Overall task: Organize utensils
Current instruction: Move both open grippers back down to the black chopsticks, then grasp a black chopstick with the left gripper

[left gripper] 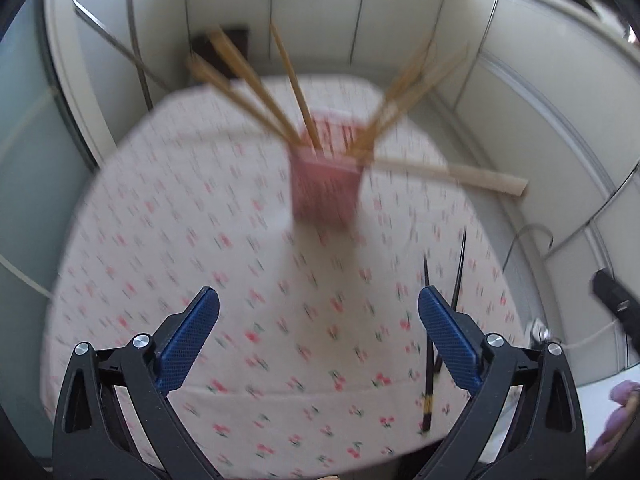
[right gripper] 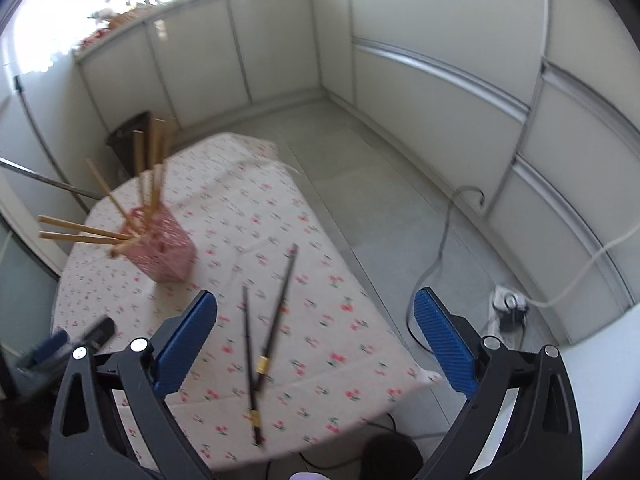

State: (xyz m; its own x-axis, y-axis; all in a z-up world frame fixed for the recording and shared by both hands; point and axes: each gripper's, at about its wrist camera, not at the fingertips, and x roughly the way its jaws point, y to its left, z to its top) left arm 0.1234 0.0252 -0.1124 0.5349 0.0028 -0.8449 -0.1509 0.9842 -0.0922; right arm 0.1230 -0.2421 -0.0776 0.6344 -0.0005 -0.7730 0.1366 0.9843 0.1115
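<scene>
A pink slotted holder point(left gripper: 325, 184) point(right gripper: 163, 250) stands on the cherry-print tablecloth point(left gripper: 180, 248) point(right gripper: 320, 280), with several wooden chopsticks point(left gripper: 256, 88) point(right gripper: 86, 232) fanning out of it. Two black chopsticks point(right gripper: 266, 332) point(left gripper: 429, 380) with gold bands lie crossed on the cloth near the front edge. My left gripper point(left gripper: 318, 304) hovers open over bare cloth, short of the holder, nothing between its blue pads. My right gripper point(right gripper: 316, 308) is open above the black chopsticks, which show between its fingers without touching them. The left gripper's tip point(right gripper: 96, 330) appears at the right wrist view's lower left.
White panelled walls point(right gripper: 420, 80) surround the small table. A grey floor point(right gripper: 380, 200) with a cable point(right gripper: 440, 256) and a power strip point(right gripper: 508, 304) lies to the right. A dark bin point(right gripper: 128, 136) stands behind the table. A cluttered sill point(right gripper: 120, 16) runs along the window.
</scene>
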